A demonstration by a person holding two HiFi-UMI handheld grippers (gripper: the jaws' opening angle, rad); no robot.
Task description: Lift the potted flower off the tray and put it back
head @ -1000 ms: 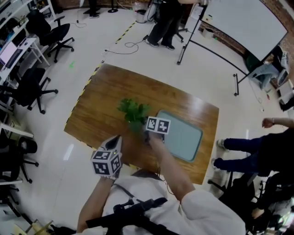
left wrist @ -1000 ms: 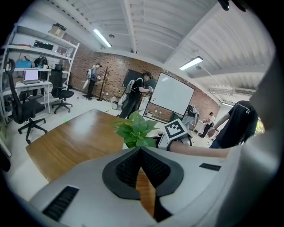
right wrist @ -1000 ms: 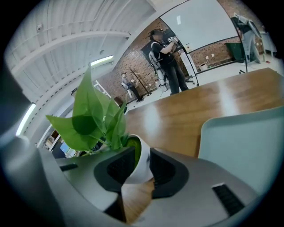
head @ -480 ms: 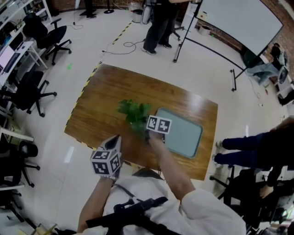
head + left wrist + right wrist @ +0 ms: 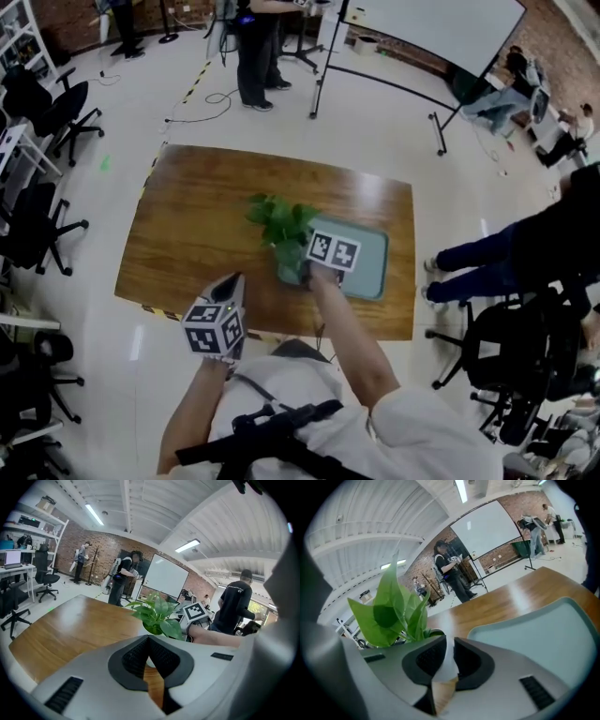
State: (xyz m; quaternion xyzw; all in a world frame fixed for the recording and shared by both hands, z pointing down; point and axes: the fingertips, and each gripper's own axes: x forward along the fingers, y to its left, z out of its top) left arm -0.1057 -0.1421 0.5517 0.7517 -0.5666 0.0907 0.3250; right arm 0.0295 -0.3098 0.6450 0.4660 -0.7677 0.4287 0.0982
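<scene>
Pot: the pot is at the left edge of the tray, with its leaves leaning out over the table. No view shows you whether its base rests on a surface or hangs just clear.
Right gripper: your right gripper is closing on the pot. The pot's white wall is pinched between the pads, so you have it in hand.
Left gripper: your left gripper hangs by the table's near edge, apart from the pot. Its jaws are together with nothing in them, and it plays no part here.
Done: the grip is made. The pot is at the tray's edge rather than mid-tray, so you are probably in the middle of carrying it. You cannot tell from here which way the carry is going.
Left: bring the pot over the bare middle of the tray, set it down upright, then release the jaws and draw back.
Watch: you hold only one side of the rim, so the pot may tilt. Keep it level.
</scene>
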